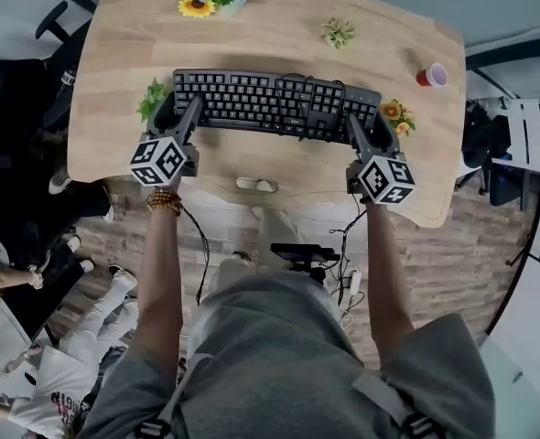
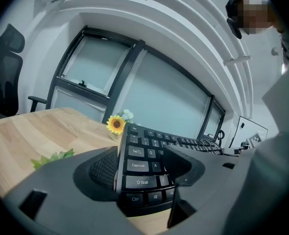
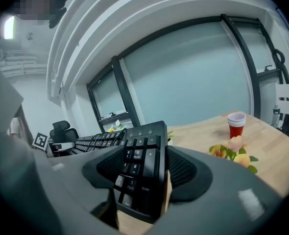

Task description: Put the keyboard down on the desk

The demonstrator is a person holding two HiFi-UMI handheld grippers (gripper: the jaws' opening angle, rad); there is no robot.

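you have the left gripper (image 1: 177, 110) and right gripper (image 1: 369, 126) jaws each clamped on one end of the keyboard (image 1: 279, 103), which keeps it level across the mid worktop (image 1: 279, 16); can't tell if it's touching the wood.

Black keyboard (image 1: 275, 103) across a wooden bench (image 1: 252, 39), left claw (image 1: 184, 108) at its left end, right claw (image 1: 356, 123) at its right end, sunflower (image 1: 197, 6) beyond, red cup (image 1: 432, 75) far right

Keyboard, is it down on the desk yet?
Done: the keyboard is over the desk. In hand: the left gripper and right gripper each clamp one end. Left: lay it flat, since it looks slightly raised, then open both.
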